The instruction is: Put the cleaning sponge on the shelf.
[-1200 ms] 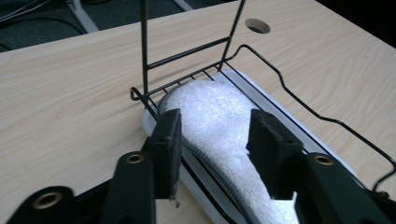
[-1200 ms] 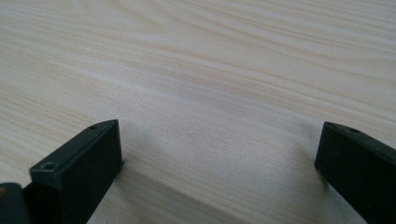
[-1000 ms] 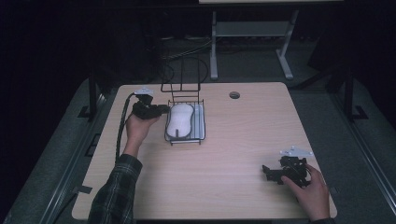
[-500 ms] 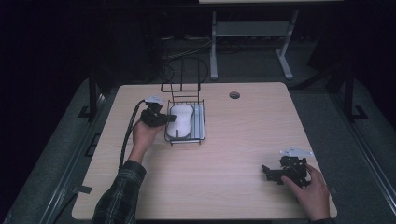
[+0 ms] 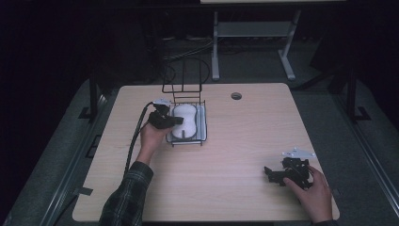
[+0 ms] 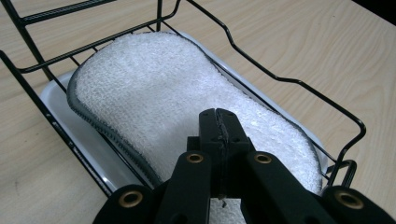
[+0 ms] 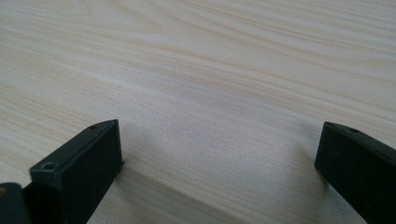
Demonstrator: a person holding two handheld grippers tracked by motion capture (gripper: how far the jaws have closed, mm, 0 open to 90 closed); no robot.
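Note:
A white terry pad (image 5: 185,123) (image 6: 163,84) lies in a white tray (image 6: 58,99) inside a black wire rack (image 5: 203,125) (image 6: 280,78) at the table's back left. My left gripper (image 5: 177,120) (image 6: 218,116) reaches in over the rack's left side, its jaws pressed together just above the pad's near half, with nothing visible between them. At the front right, my right gripper (image 5: 270,173) (image 7: 219,149) rests low on the bare wood with its jaws wide apart and nothing between them.
The rack has a tall wire back (image 5: 182,75) on its far side. A round cable hole (image 5: 236,96) sits in the table (image 5: 244,141) near the far edge. A metal stand (image 5: 249,33) is on the dark floor behind.
My left hand has moved right and down from beside the rack, so the gripper now hangs over the pad. The right hand has stayed put.

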